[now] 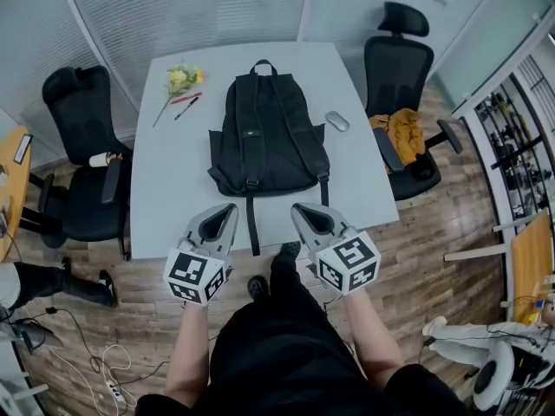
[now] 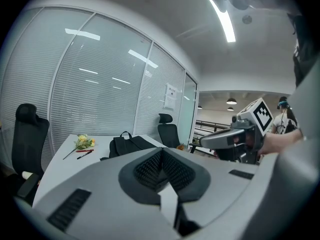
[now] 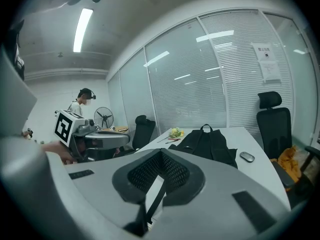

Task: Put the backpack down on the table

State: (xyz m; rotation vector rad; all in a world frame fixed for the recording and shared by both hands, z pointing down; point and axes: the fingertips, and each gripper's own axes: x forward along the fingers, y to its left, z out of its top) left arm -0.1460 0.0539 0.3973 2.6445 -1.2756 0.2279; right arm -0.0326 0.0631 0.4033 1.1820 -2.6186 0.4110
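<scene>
The black backpack (image 1: 267, 133) lies flat on the white table (image 1: 173, 189), its top handle toward the far edge. One of its straps (image 1: 252, 224) hangs over the near edge. My left gripper (image 1: 230, 208) and right gripper (image 1: 299, 208) hover side by side at that near edge, just short of the bag's bottom, either side of the strap. Both are shut with nothing between the jaws. The left gripper view shows the left gripper (image 2: 161, 151) shut, with the backpack (image 2: 127, 145) beyond it. The right gripper (image 3: 160, 154) is likewise shut, facing the backpack (image 3: 207, 141).
Yellow flowers (image 1: 182, 78) and pens (image 1: 186, 102) lie at the table's far left, a grey mouse (image 1: 337, 121) to the bag's right. Black office chairs stand left (image 1: 82, 146) and right (image 1: 399, 68), the right one holding an orange garment (image 1: 403, 133). A person (image 3: 82, 101) stands far off.
</scene>
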